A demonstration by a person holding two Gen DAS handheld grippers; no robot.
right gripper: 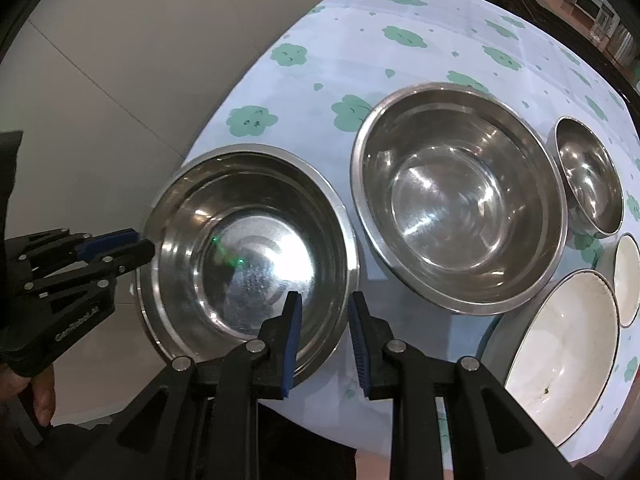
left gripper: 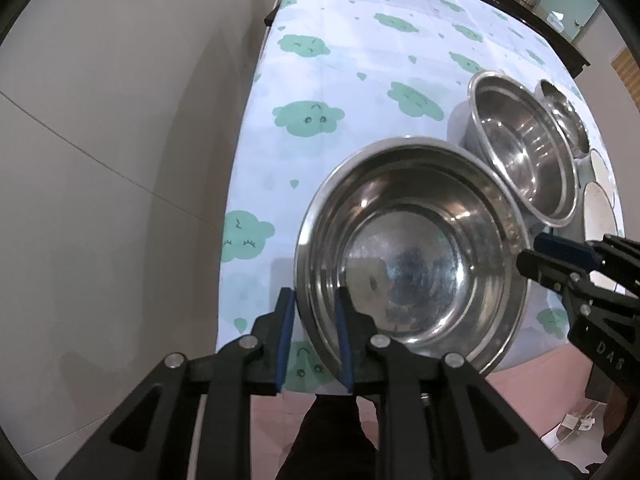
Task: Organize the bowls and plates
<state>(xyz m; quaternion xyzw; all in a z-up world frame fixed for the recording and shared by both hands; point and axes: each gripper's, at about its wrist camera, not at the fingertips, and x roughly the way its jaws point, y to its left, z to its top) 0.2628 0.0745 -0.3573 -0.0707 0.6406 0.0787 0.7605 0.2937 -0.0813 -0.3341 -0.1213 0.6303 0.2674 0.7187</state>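
Large steel bowl (right gripper: 252,256): set at the worktop (left gripper: 360,60) edge. Its rim is straddled by the left gripper (left gripper: 314,340) and right gripper (right gripper: 325,344), both slightly parted, pads not pressed. Second steel bowl (right gripper: 460,200) located just beside.

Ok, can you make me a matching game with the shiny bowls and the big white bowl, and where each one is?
Things:
1. left steel bowl
2. middle steel bowl
3. small steel bowl
4. white bowl

Places:
A. farthest back, on the right
B. rim between the open fingers of the left gripper and the right gripper
C. at the near edge of the table, on the right
D. beside the white bowl, no gripper at it

Pairs: 1-B, 2-D, 3-A, 4-C
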